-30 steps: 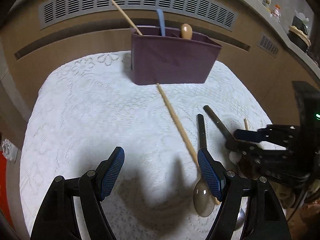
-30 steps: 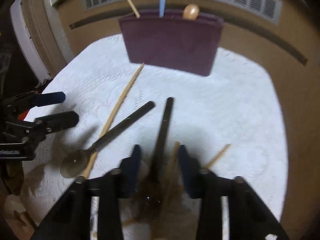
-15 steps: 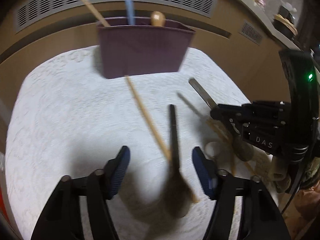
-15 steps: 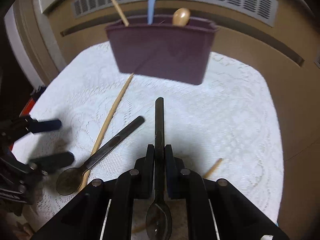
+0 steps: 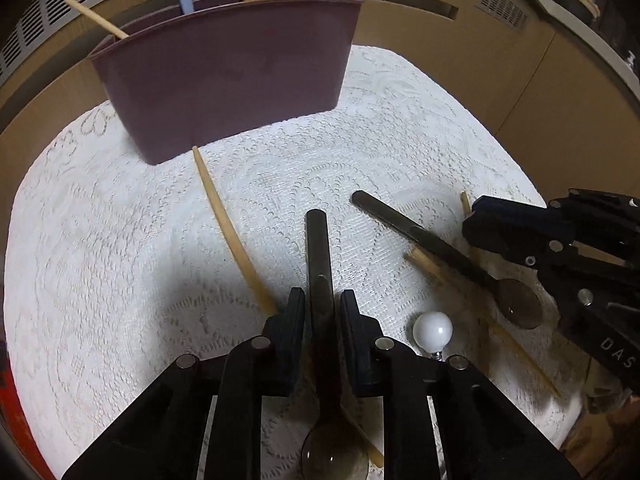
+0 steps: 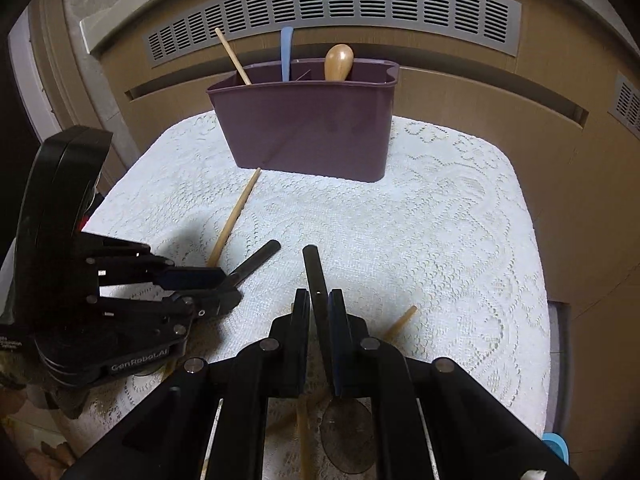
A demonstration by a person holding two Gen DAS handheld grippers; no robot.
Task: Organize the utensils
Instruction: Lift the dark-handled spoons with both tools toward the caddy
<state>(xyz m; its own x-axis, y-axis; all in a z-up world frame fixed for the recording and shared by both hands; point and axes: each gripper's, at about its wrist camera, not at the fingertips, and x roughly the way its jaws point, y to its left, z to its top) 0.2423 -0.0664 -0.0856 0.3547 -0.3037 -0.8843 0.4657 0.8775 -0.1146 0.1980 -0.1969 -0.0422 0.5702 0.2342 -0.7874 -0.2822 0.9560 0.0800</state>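
Note:
A purple utensil holder (image 5: 228, 80) stands at the far edge of the lace-covered table (image 5: 100, 240); it also shows in the right wrist view (image 6: 308, 128), holding a wooden stick, a blue handle and a wooden spoon. My left gripper (image 5: 322, 300) is shut on the handle of a dark metal spoon (image 5: 318, 240), bowl toward me. My right gripper (image 6: 318, 304) is shut on a second dark spoon (image 6: 314, 272); in the left wrist view that spoon (image 5: 440, 248) runs into the right gripper (image 5: 532, 236). A long wooden chopstick (image 5: 228, 224) lies loose beside my left fingers.
A white ball-ended utensil (image 5: 433, 330) and more wooden sticks (image 5: 424, 264) lie between the grippers. Another stick end (image 6: 400, 322) lies right of my right gripper. A tan cabinet with a vent grille (image 6: 332, 4) stands behind the holder. A blue object (image 6: 556, 446) sits at the table's near right corner.
My left gripper moved over a dark spoon and shut on its handle. My right gripper keeps its hold on the other spoon. Both views have drawn closer to the holder.

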